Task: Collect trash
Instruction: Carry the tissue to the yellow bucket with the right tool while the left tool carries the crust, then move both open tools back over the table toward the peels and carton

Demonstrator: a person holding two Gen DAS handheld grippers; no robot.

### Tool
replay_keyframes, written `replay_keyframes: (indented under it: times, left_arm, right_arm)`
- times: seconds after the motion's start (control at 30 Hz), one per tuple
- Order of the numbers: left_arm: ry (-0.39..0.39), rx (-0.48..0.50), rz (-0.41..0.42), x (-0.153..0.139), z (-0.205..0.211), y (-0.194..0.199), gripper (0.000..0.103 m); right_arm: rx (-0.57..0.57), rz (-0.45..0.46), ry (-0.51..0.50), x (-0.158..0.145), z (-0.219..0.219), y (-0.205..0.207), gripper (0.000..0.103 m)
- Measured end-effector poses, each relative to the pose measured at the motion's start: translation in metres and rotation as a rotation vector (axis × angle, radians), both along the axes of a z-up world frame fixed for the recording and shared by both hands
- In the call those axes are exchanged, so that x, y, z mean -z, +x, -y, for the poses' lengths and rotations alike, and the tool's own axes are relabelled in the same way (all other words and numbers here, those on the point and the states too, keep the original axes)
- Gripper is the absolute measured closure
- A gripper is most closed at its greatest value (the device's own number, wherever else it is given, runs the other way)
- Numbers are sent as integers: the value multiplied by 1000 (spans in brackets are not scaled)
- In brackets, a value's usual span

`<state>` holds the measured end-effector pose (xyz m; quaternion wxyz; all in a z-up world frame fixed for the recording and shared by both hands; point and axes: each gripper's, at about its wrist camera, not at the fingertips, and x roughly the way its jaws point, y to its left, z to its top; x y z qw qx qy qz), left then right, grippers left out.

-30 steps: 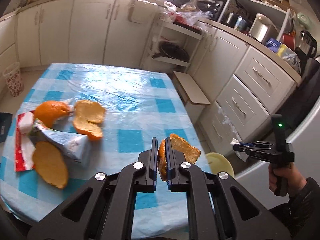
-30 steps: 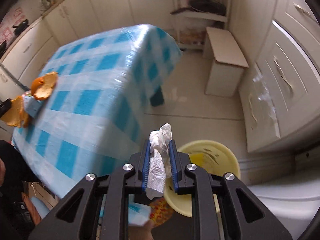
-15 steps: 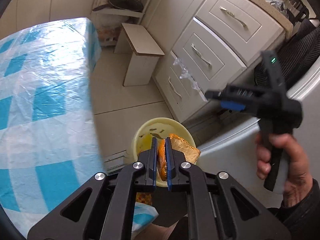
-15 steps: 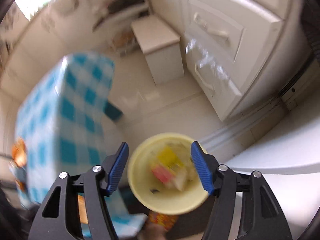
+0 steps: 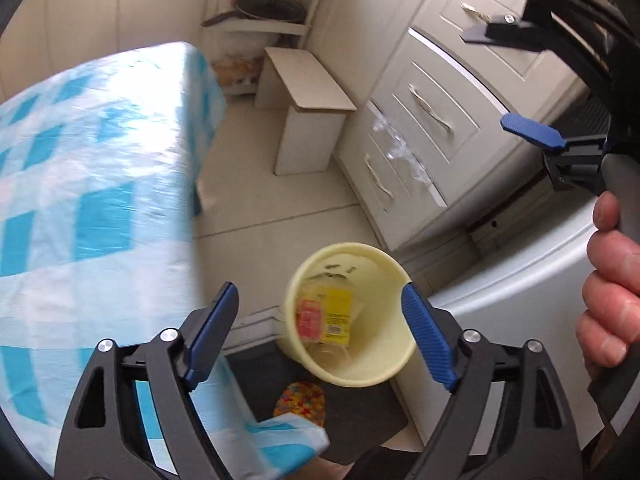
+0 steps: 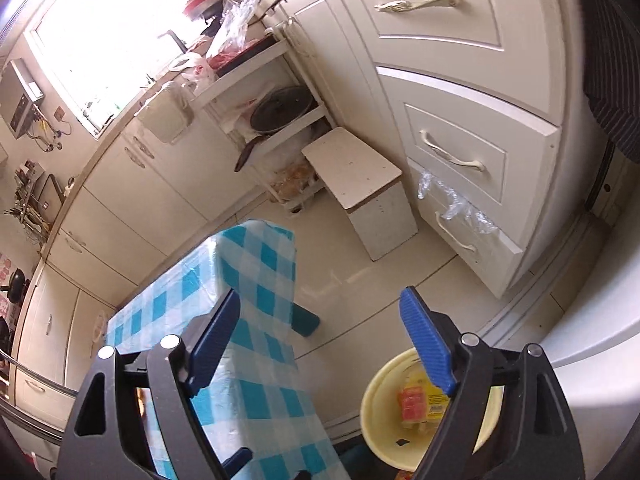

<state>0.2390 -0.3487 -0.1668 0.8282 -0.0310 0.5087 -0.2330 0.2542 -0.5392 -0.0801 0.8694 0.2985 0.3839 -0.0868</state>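
Left wrist view caught the left hand-held gripper (image 5: pixel 320 336) spread wide and empty right above the yellow bin (image 5: pixel 394 280), where a yellow-and-red wrapper (image 5: pixel 326 316) lay inside. Up beyond the bin, the right hand-held gripper (image 6: pixel 320 344) gaped empty too, the checkered tabletop (image 5: pixel 80 184) just beside that bin.

Bin (image 5: pixel 386 276) mouth open w/ clear way in, straight ahead btwn left jaws. Table (image 5: pixel 100 184) edge crowds left jaw; right gripper (image 5: pixel 560 92) and hand (image 5: pixel 612 292) block the right.
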Motion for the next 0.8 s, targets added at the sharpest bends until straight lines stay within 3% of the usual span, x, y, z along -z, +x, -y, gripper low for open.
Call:
replay_keyframes:
  times: [0.13, 0.3, 0.5, 0.67, 0.8]
  left_arm:
    - [25, -79, 32, -19, -55, 6, 17]
    - [53, -194, 86, -51, -141, 1, 15]
    - [53, -435, 164, -85, -272, -4, 10]
    - [41, -688, 140, -85, -373, 7, 10]
    - [21, -839, 95, -64, -422, 5, 10]
  right_arm:
    - [-35, 14, -21, -6, -26, 10, 15]
    - [-102, 2, -45, -8, -60, 24, 15]
    - [-183, -39, -36, 0, -95, 40, 13]
    - [-211, -90, 0, 13, -111, 51, 13]
    - [-228, -121, 17, 22, -129, 61, 13]
